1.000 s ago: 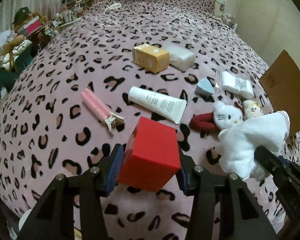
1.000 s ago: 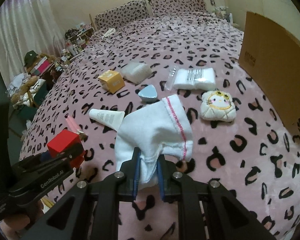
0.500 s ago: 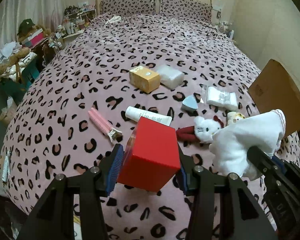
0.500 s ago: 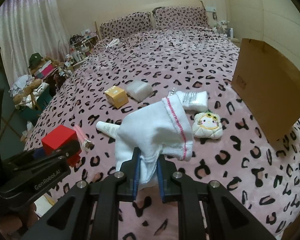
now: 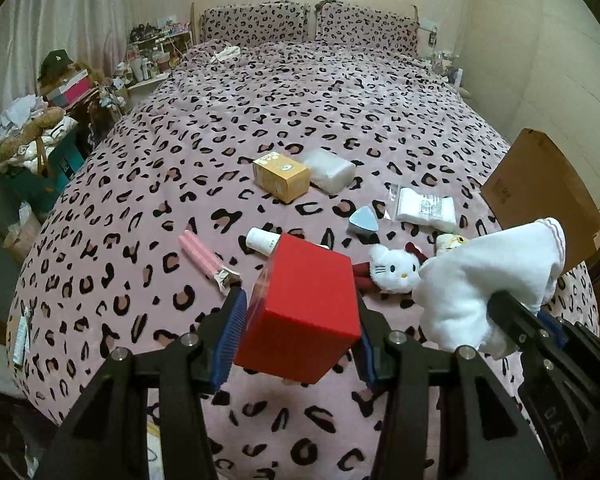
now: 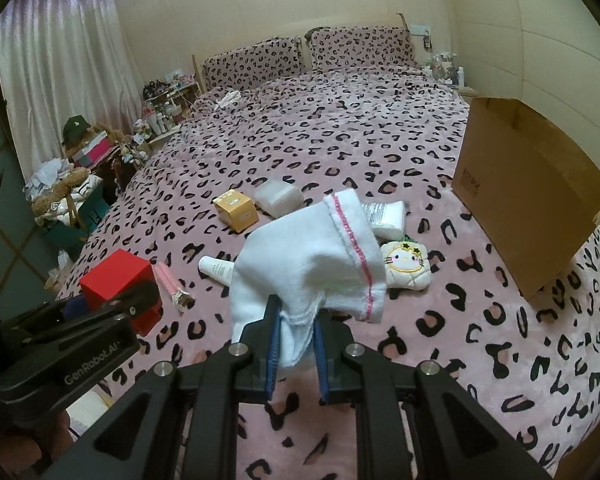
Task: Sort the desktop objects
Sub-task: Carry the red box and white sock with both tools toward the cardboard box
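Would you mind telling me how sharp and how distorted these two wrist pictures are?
Left wrist view: strong fisheye bulge, dark corners, red box sharp. Right wrist view: same curved bed, dim warm light, white cloth in focus, no motion blur.

- bed (image 5: 228,128) — pink leopard-print cover
- yellow box (image 5: 281,176) near its middle, the landmark
- clear packet (image 5: 329,170) touching its right side
- pink tool (image 5: 208,258) — nearer, left
- white tube (image 5: 262,241) nearer
- cardboard box (image 6: 528,204) far right

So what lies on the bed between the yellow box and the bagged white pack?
Left wrist view: only the clear-wrapped white packet, beside the yellow box; then bare bedspread before the bagged white pack.
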